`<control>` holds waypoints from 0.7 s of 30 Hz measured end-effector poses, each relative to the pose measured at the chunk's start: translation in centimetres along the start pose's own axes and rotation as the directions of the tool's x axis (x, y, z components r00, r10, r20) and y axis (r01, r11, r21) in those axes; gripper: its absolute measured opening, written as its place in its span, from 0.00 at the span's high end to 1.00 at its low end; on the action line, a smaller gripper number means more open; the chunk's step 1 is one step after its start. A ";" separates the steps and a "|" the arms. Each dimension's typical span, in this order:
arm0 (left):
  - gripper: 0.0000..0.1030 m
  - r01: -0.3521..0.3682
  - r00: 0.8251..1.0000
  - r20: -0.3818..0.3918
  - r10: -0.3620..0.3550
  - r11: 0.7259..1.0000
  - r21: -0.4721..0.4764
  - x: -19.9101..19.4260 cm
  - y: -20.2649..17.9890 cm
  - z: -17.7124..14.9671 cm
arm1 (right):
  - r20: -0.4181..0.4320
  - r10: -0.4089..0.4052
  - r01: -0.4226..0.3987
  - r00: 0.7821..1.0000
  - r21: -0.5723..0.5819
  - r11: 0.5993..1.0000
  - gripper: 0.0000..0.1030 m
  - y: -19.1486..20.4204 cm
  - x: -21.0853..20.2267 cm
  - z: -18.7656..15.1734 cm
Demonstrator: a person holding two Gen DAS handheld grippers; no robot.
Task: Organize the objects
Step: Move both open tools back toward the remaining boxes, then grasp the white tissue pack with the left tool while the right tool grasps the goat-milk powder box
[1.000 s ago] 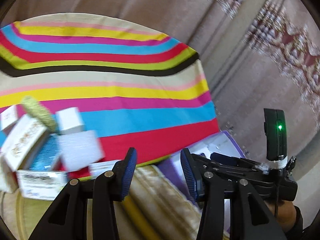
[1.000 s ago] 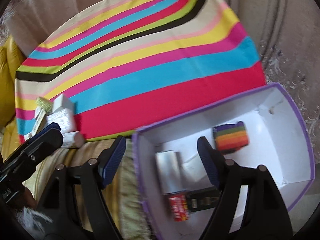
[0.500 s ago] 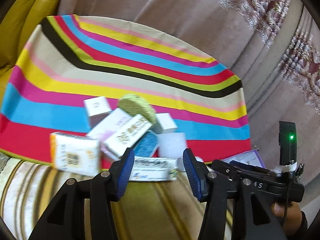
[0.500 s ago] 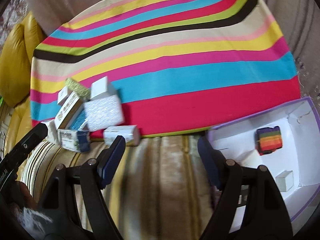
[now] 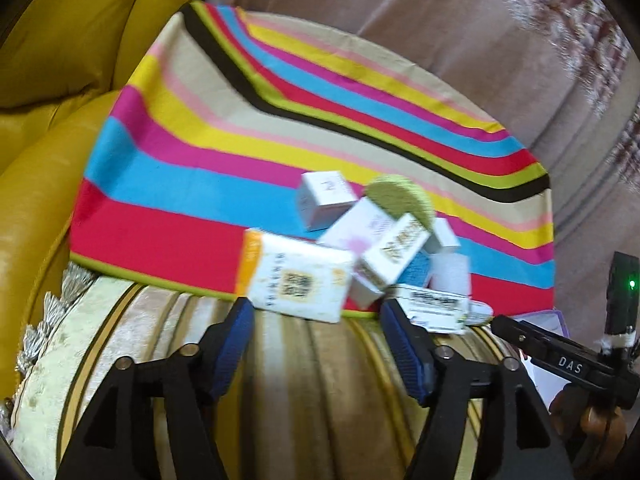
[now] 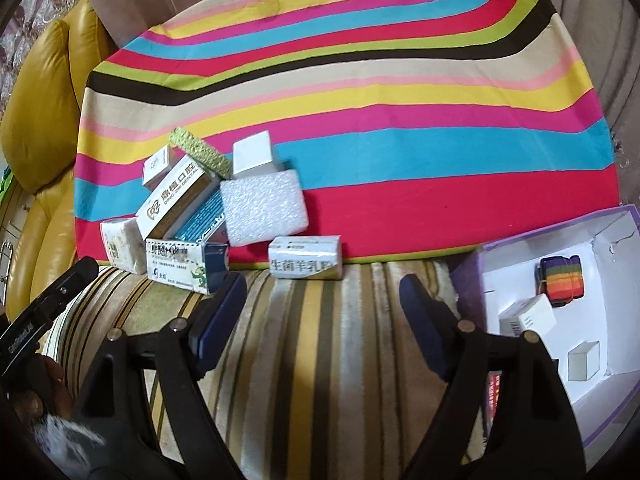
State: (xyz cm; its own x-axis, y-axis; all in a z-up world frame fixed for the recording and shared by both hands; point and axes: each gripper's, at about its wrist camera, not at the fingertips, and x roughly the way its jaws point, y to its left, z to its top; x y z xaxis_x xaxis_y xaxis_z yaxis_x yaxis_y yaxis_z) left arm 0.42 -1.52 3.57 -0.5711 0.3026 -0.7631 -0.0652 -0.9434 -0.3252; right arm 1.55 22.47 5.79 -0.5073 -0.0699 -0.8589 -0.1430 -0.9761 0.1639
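Note:
A pile of small cartons lies at the near edge of the striped cloth (image 6: 360,92). It holds a white packet with an orange edge (image 5: 298,280), a white foam block (image 6: 262,208), a green sponge (image 5: 400,196) and a silver carton (image 6: 306,258) a little apart. My left gripper (image 5: 316,308) hovers just in front of the packet, jaws opening, nothing between them. My right gripper (image 6: 322,284) hangs over the striped cushion just below the silver carton, jaws opening and empty. At the right, the purple-rimmed box (image 6: 616,384) holds a rainbow block (image 6: 560,282) and white cartons (image 6: 528,314).
A yellow leather sofa (image 5: 60,80) borders the cloth on the left. A beige striped cushion (image 6: 320,360) lies under both grippers. Patterned carpet (image 5: 520,60) spreads beyond the cloth. The right gripper's body (image 5: 560,356) shows at the left wrist view's lower right.
Both grippers have swung left: the carton pile has come toward the middle of each view and the purple box has slid to the right edge. The left jaws stand wider apart.

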 end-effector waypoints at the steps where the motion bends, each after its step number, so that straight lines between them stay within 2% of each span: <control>1: 0.30 -0.002 1.000 -0.017 0.002 1.000 -0.007 0.4 0.4 0.1 | -0.005 -0.004 0.004 1.000 -0.002 1.000 0.21 0.1 0.2 0.0; 5: 0.30 -0.015 0.999 -0.042 0.015 1.000 -0.003 1.1 0.9 0.6 | -0.031 -0.031 0.031 0.999 0.001 1.000 0.21 0.3 1.2 0.3; 13: 0.22 -0.044 0.991 -0.123 0.052 0.997 0.064 3.4 0.1 1.3 | -0.062 -0.051 0.051 0.997 -0.006 0.999 0.21 0.4 2.6 0.9; 21: 0.19 -0.063 0.986 -0.150 0.074 0.995 0.076 4.6 0.1 1.9 | -0.089 -0.053 0.052 0.995 -0.014 0.999 0.21 0.5 4.0 1.5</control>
State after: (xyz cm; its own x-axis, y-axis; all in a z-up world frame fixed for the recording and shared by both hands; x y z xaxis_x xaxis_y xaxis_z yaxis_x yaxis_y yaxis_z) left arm -3.77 -0.44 1.11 -0.4454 0.2491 -0.8600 -0.0909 -0.9681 -0.2333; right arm -1.81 22.03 3.20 -0.4212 -0.0363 -0.9062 -0.1568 -0.9812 0.1122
